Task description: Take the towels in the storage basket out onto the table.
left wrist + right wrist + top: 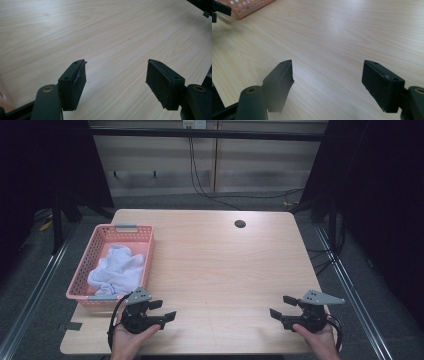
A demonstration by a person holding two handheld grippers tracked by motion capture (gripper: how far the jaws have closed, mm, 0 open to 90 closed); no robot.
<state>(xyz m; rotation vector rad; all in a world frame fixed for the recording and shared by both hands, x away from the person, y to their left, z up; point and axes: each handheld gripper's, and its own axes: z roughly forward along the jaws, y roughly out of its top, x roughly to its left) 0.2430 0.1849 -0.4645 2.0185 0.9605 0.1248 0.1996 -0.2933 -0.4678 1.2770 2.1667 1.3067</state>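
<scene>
A pink plastic basket stands at the table's left side with a crumpled white cloth lying inside it. My left gripper rests low over the table's front left, just below the basket's near corner, jaws wide apart and empty. In the left gripper view the left gripper frames bare wood. My right gripper sits at the front right, also open and empty. The right gripper looks across the table, with the basket's corner at the upper left.
The light wooden table has a round cable hole near its far edge. Black cables hang behind the table. Dark curtains flank both sides. Metal rails run along the floor left and right.
</scene>
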